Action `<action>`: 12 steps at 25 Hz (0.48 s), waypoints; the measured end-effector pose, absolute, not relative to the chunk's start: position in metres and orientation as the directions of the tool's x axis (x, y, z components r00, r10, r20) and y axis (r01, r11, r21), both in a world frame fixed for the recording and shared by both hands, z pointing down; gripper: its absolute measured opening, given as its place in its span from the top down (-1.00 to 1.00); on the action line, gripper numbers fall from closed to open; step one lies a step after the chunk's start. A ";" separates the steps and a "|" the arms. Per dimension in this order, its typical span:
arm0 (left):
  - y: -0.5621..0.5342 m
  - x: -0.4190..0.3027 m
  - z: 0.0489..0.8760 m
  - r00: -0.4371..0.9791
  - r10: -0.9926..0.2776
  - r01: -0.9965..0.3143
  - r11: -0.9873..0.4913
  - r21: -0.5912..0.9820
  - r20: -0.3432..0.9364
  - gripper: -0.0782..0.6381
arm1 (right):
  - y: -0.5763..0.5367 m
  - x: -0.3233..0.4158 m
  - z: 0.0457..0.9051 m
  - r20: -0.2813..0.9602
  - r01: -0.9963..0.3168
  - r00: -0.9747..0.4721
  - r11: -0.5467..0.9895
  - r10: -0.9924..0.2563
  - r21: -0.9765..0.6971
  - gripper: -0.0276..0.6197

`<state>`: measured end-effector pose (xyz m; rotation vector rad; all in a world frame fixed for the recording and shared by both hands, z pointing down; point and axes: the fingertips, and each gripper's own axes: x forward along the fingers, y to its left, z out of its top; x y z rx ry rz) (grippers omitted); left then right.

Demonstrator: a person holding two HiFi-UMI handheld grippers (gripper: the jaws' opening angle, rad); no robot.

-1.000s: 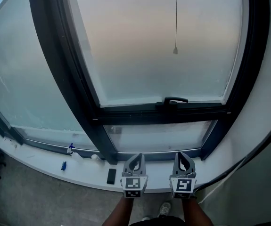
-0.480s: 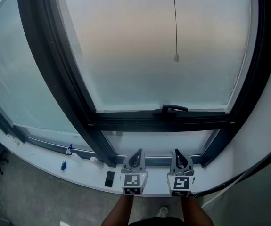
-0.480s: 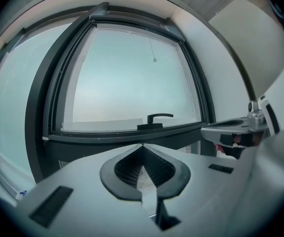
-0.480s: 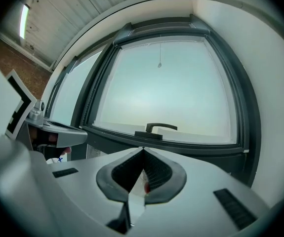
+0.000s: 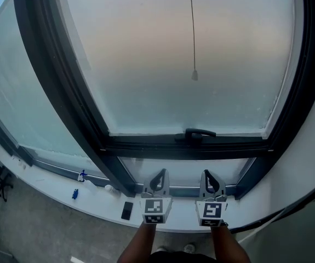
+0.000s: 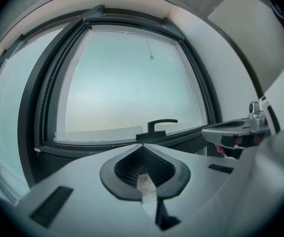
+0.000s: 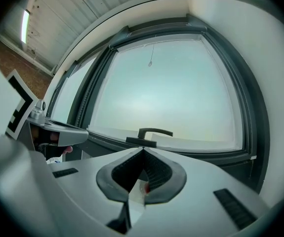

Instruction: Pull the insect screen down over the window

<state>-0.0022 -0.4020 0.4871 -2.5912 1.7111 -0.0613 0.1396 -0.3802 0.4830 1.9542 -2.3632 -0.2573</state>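
The task's thing is reached through the pull cord (image 5: 193, 32). It hangs vertically in front of the large pane (image 5: 162, 64) and ends in a small knob (image 5: 194, 75) about halfway down the glass. No mesh is seen drawn across the pane, so the insect screen is judged to be retracted above the top of the head view. The left hand-held gripper (image 5: 158, 177) and the right hand-held gripper (image 5: 212, 177) sit side by side, low and near. They are in front of the white sill (image 5: 47, 182) and below the dark window handle (image 5: 200, 132) on the lower frame rail. Both point roughly level toward the window. The left gripper view shows the left hand-held gripper (image 6: 142, 151) with its jaws together and nothing between them. The right gripper view shows the same for the right hand-held gripper (image 7: 143, 153). The governing relation is this: the knob lies well above both grippers and farther toward the glass, between their two lines and somewhat right of the midpoint. The right hand-held gripper is therefore judged the nearer one. The cord's long axis is vertical, so a grasp would call for jaws parted and closed across the cord at or just above the knob, followed by a straight downward pull. No container is in view. A small dark flat object (image 5: 126, 209) and a small blue item (image 5: 74, 193) lie loose on the sill, left of the grippers and well clear of the cord.
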 end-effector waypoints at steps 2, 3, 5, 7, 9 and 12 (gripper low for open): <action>-0.408 -0.004 0.484 0.386 -0.923 -0.920 -0.385 -0.069 0.005 0.78 | -0.385 0.139 0.479 -0.068 -0.970 -0.193 0.179 -0.979 0.165 0.91; -0.411 -0.005 0.484 0.383 -0.924 -0.920 -0.382 -0.088 0.004 0.78 | -0.387 0.138 0.477 -0.073 -0.970 -0.193 0.179 -0.978 0.166 0.91; -0.417 -0.007 0.482 0.389 -0.921 -0.916 -0.388 -0.104 0.004 0.78 | -0.393 0.134 0.474 -0.083 -0.971 -0.189 0.173 -0.979 0.168 0.91; -0.423 -0.007 0.475 0.402 -0.916 -0.912 -0.399 -0.095 -0.007 0.78 | -0.399 0.133 0.467 -0.099 -0.974 -0.173 0.155 -0.980 0.167 0.91; -0.429 -0.008 0.471 0.413 -0.910 -0.907 -0.410 -0.097 -0.019 0.78 | -0.406 0.130 0.459 -0.118 -0.975 -0.161 0.140 -0.980 0.173 0.91; -0.434 -0.013 0.466 0.426 -0.904 -0.901 -0.420 -0.110 -0.032 0.78 | -0.411 0.125 0.450 -0.142 -0.974 -0.157 0.130 -0.977 0.184 0.91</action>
